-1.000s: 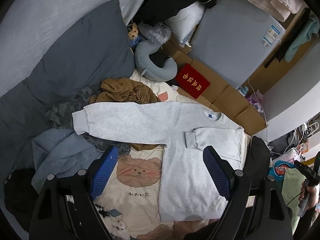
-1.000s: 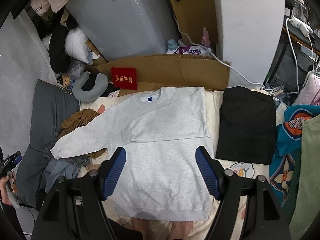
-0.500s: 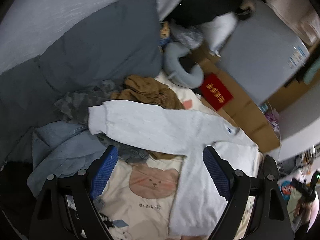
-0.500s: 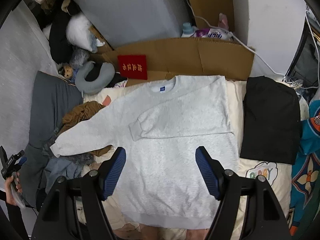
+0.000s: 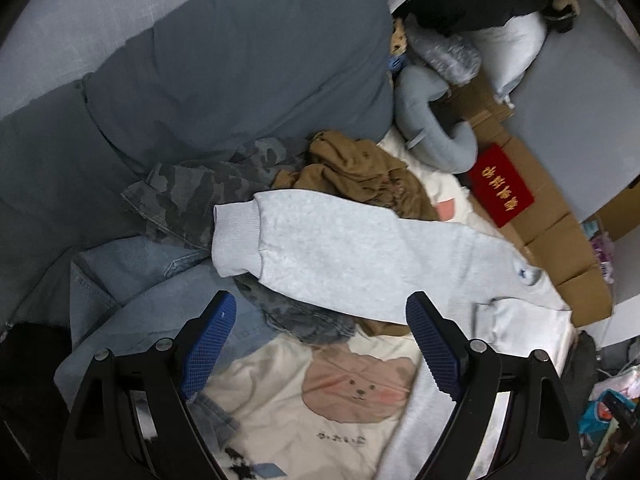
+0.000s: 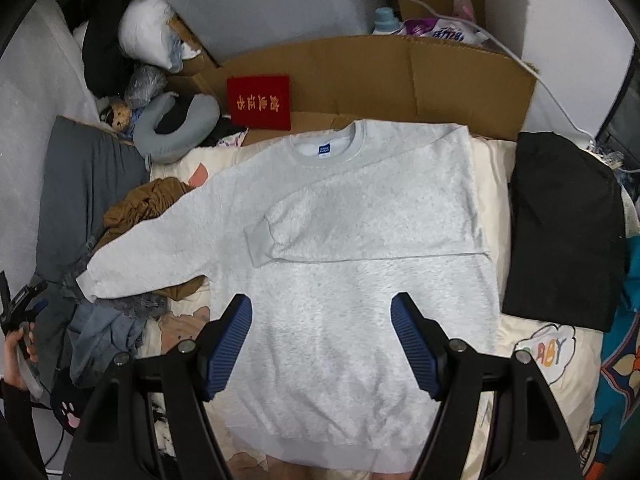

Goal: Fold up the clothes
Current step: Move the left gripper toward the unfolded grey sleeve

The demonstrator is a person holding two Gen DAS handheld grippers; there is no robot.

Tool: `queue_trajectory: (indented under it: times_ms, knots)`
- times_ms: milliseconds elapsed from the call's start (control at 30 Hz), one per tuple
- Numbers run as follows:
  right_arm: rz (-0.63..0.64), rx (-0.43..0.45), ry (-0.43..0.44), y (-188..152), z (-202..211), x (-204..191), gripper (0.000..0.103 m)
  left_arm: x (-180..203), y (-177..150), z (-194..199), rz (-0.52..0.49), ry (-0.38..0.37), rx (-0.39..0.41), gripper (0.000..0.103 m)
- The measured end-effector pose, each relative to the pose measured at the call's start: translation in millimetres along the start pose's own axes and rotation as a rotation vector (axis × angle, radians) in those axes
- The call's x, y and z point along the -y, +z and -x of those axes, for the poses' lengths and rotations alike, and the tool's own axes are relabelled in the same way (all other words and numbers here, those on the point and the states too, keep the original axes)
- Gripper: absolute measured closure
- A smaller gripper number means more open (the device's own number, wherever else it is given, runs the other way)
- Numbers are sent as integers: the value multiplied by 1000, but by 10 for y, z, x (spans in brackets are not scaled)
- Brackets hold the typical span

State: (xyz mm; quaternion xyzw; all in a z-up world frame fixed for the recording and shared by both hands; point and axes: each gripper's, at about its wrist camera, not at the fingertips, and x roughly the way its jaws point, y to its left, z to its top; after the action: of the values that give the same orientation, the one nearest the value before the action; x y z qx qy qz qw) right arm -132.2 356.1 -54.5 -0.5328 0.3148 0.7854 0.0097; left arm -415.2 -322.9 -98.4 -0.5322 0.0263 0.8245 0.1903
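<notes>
A light grey sweatshirt (image 6: 352, 264) lies flat on a cream bedsheet (image 6: 536, 352). One sleeve is folded across its chest, with the cuff (image 6: 258, 246) near the middle. The other sleeve (image 5: 360, 264) stretches out over a pile of clothes, ending in a ribbed cuff (image 5: 236, 240). My left gripper (image 5: 320, 344) hovers open just short of that sleeve, nothing between its blue pads. Above the sweatshirt's lower body my right gripper (image 6: 322, 344) is also open and holds nothing. At the left edge of the right wrist view, a hand grips the left gripper (image 6: 20, 312).
Brown cloth (image 5: 360, 168), a camouflage garment (image 5: 192, 196) and denim (image 5: 132, 288) are heaped under the stretched sleeve. A folded black garment (image 6: 560, 232) lies right of the sweatshirt. A grey pillow (image 5: 240, 60), a neck pillow (image 5: 436, 136), a red booklet (image 6: 259, 102) and cardboard (image 6: 400, 76) ring the bed.
Both grippers have come down closer to the bed. The left view has swung toward the stretched sleeve and its cuff, now much larger. The sweatshirt has not moved.
</notes>
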Motion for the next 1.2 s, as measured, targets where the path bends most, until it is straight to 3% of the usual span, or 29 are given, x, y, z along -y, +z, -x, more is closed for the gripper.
queue_trajectory:
  times_ms: [500,533,600,733,833,1033,1200]
  knots:
    - [-5,-56,1,-145,-815,-41,33,-191,124,-749,-122,102,4,17]
    - [-5,-57,-1,-158,-861,-35,33,-229,130,-769,-123,101,17,19]
    - [-6,-63,-5,-186,-940,-17,33,-272,132,-805,-149,111,41,36]
    - [-4,-90,-27,-287,-1043,24,33,-381,128,-928,-178,143,70,36]
    - [-13,-103,-29,-355,-1081,54,33,-502,118,-1013,-150,132,79,36]
    - [21,-118,-38,-426,-1131,-16,33,-671,31,-1257,-115,104,25,36]
    - [51,-111,-31,-443,-1137,-61,33,-825,-51,-1416,-44,37,-3,36]
